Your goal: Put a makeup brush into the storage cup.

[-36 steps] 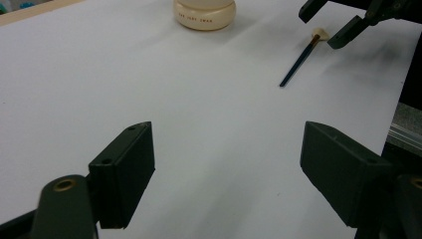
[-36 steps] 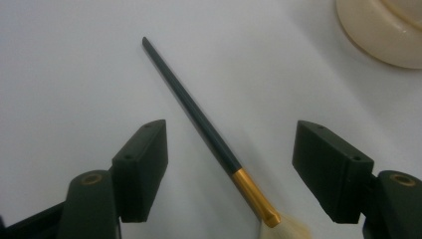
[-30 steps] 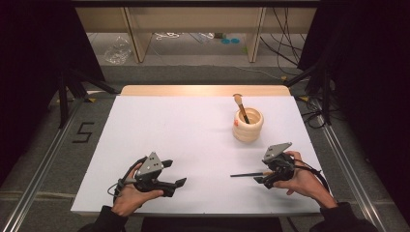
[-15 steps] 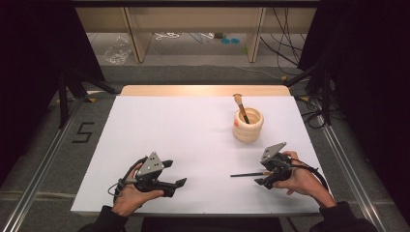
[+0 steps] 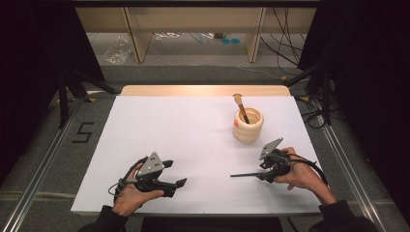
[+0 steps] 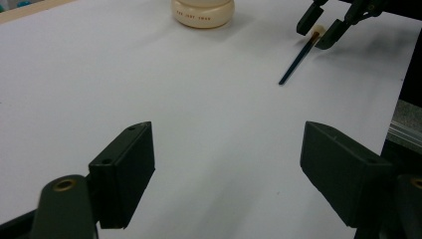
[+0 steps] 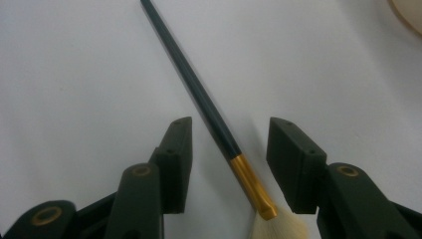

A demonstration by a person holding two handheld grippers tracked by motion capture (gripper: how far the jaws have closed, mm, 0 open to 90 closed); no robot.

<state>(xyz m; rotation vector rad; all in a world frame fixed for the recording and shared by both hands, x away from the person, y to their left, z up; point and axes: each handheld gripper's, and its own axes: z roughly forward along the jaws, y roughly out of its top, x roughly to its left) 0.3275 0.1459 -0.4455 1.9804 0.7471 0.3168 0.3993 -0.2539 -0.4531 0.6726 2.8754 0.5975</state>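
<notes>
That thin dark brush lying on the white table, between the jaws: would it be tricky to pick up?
Probably a little. The brush has a slim, round-looking handle, so it may roll or slip as the right gripper closes on it. It looks stiff and light, so it should lift without sagging. The pale bristles seem soft; gripping the gold ferrule looks safer.

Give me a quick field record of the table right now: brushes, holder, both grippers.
surface: white sheet on the table
holder: cream ribbed pot, upright, far right part of the sheet
brush in holder: one brush, leaning, bristles up
loose brush: dark-handled brush with a gold ferrule, lying flat on the sheet
right gripper: jaws on either side of the loose brush near the ferrule, just been closing, pads not yet touching it
left gripper: jaws wide apart, nothing between them, low over the bare sheet
</notes>
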